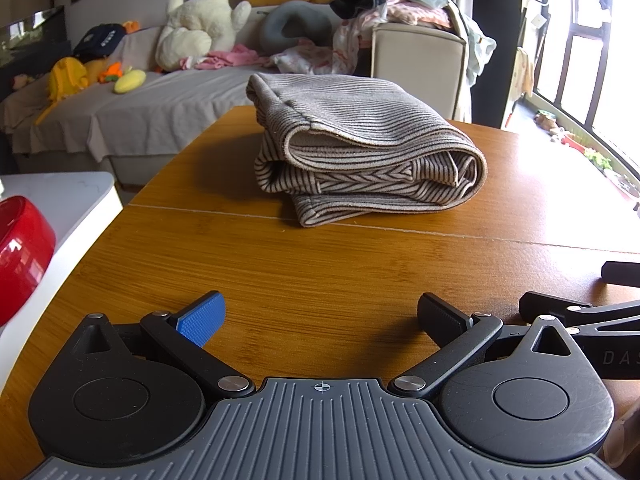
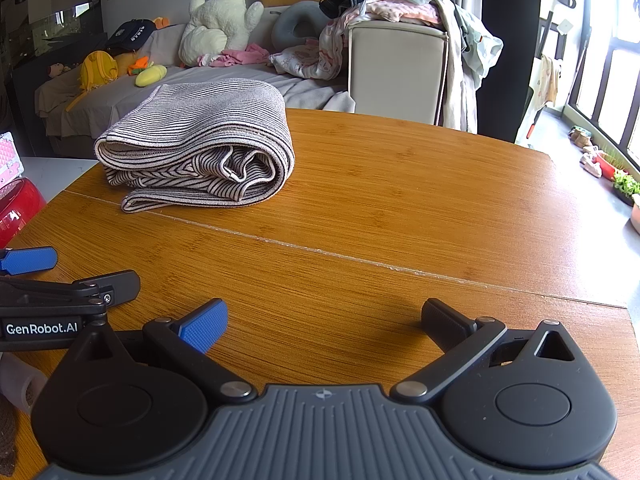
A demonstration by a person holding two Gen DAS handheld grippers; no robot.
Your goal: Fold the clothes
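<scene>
Here, folded striped garment (image 1: 360, 148) on table (image 1: 320, 272), both tongs agape.

A folded striped garment (image 1: 360, 148) lies on the wooden table (image 1: 280, 272), apparently beyond the spread-open left hand-held gripper (image 1: 320, 316).

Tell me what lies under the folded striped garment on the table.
The striped garment rests straight on the wooden table, across its seam line. Only bare wood shows around its edges; whatever might sit beneath the folds is covered.
</scene>
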